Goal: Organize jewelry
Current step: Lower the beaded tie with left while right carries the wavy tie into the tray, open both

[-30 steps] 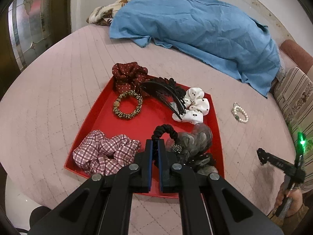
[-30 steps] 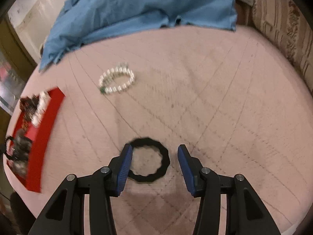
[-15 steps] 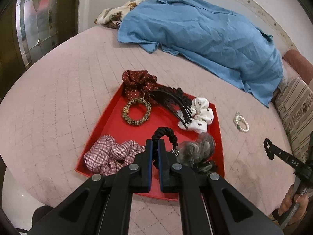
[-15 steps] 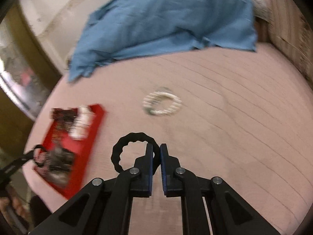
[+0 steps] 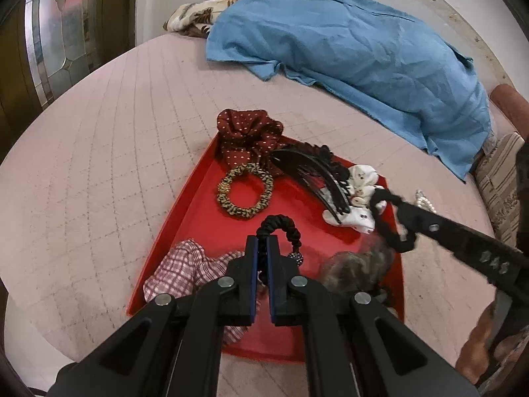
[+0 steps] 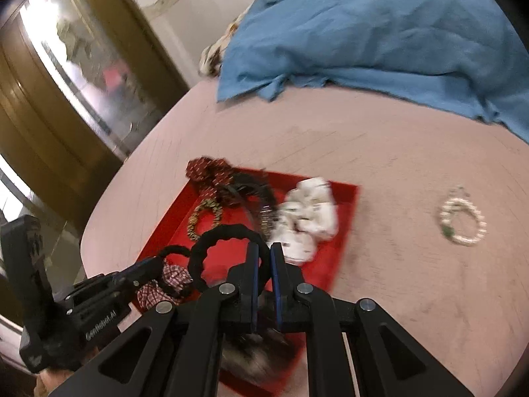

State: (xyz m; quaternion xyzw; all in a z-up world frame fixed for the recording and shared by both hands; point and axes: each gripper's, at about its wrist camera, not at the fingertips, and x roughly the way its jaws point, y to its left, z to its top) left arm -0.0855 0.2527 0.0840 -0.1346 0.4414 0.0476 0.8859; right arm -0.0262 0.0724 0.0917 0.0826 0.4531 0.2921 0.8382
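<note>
A red tray (image 5: 198,198) on the pink bed holds several hair ties and a black claw clip (image 5: 310,168). My left gripper (image 5: 263,243) is shut on a black braided hair tie (image 5: 281,225) with a beaded charm, held above the tray. My right gripper (image 6: 263,253) is shut on a black wavy ring hair tie (image 6: 224,235) and holds it over the tray (image 6: 347,205); it shows in the left wrist view (image 5: 401,213) over the tray's right edge. A pearl bracelet (image 6: 463,221) lies on the bed right of the tray.
A blue shirt (image 5: 347,43) is spread across the back of the bed. In the tray lie a maroon dotted scrunchie (image 5: 248,132), a leopard tie (image 5: 244,188), a white scrunchie (image 5: 357,198), a plaid scrunchie (image 5: 188,268) and a grey furry tie (image 5: 357,264). A striped cushion (image 5: 499,182) is at right.
My right gripper closed on the black wavy tie, lifted it off the bed and carried it left over the tray. My left gripper stays shut on the braided tie, now slightly higher.
</note>
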